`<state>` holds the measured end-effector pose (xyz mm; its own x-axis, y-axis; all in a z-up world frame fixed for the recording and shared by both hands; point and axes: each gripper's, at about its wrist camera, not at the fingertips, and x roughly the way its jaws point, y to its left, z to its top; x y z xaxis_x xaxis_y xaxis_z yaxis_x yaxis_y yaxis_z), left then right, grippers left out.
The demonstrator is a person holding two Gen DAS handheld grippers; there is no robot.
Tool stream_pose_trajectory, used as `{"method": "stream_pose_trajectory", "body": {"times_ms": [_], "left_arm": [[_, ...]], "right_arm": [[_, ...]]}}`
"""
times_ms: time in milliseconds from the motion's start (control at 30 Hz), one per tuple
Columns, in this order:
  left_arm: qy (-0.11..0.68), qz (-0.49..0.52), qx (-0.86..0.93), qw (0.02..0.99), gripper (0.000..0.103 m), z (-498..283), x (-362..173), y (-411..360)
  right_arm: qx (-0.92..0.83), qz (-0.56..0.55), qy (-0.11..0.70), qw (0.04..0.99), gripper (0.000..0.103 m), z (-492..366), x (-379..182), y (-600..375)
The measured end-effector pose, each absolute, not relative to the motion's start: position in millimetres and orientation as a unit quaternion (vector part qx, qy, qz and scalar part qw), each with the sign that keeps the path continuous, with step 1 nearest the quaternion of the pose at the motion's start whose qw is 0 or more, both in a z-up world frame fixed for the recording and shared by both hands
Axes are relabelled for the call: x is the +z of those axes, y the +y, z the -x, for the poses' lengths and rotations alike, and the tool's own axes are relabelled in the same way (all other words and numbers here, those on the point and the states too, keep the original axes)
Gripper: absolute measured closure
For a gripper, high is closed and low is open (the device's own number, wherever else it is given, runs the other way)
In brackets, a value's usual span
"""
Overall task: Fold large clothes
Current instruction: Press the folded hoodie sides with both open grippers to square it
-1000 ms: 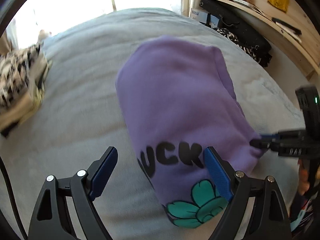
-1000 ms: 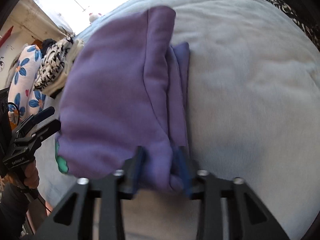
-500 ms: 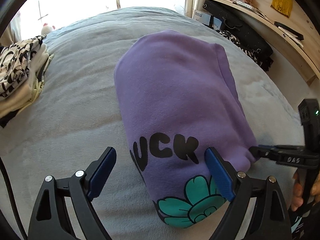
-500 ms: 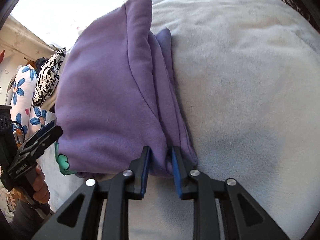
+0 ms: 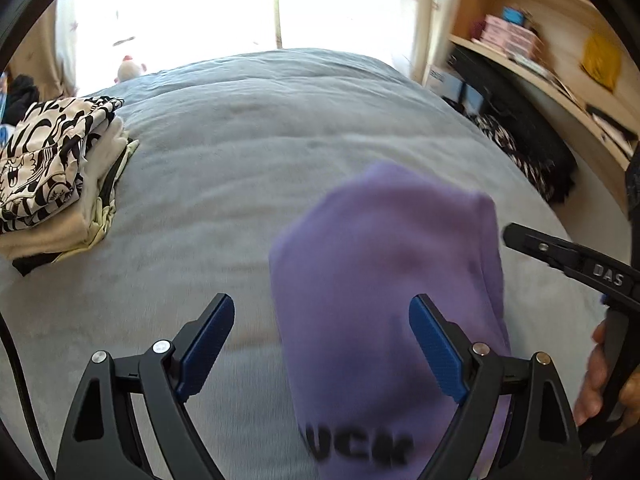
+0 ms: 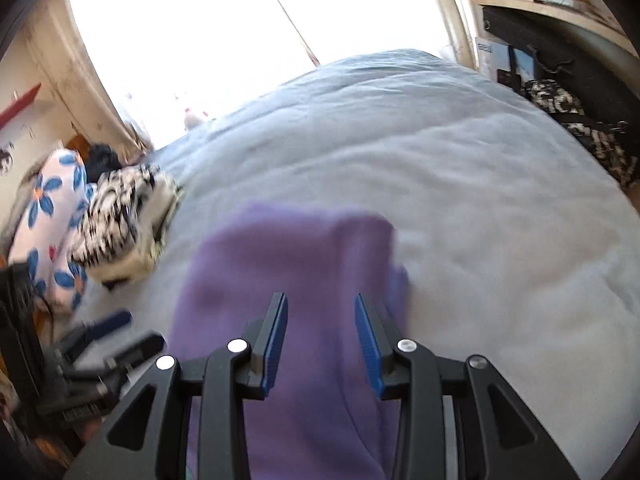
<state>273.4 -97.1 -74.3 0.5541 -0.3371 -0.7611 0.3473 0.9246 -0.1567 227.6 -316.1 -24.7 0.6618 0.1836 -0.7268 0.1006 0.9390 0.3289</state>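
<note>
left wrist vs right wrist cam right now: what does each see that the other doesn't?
Left wrist only: black lettering on the purple top, a yellow item on the shelf, and the hand on the right gripper's handle.

Right wrist only: a floral cushion behind the clothes pile, and a red shelf edge.

Both: the top folded on the grey blanket, the pile, the window. Left gripper wide open, nothing held; right gripper opening, pads off the cloth.

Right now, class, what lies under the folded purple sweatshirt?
The purple sweatshirt rests on the grey blanket covering the bed. Whatever lies directly beneath it is covered.
</note>
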Motion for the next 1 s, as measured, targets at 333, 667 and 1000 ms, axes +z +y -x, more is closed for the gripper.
{"method": "stream_pose_trajectory", "body": {"times_ms": [333, 667, 1000], "left_arm": [[0.473, 0.047, -0.188, 0.86, 0.015, -324, -112, -99], [0.47, 0.035, -0.19, 0.861, 0.015, -325, -111, -101], [0.482, 0.007, -0.194, 0.854, 0.015, -308, -93, -97]], "right_arm": [[-0.011, -0.145, 0.483, 0.863, 0.071, -288, -98, -318], [0.0, -0.162, 0.483, 0.861, 0.07, -282, -95, -326], [0.016, -0.174, 0.483, 0.858, 0.062, -260, -62, -322]]}}
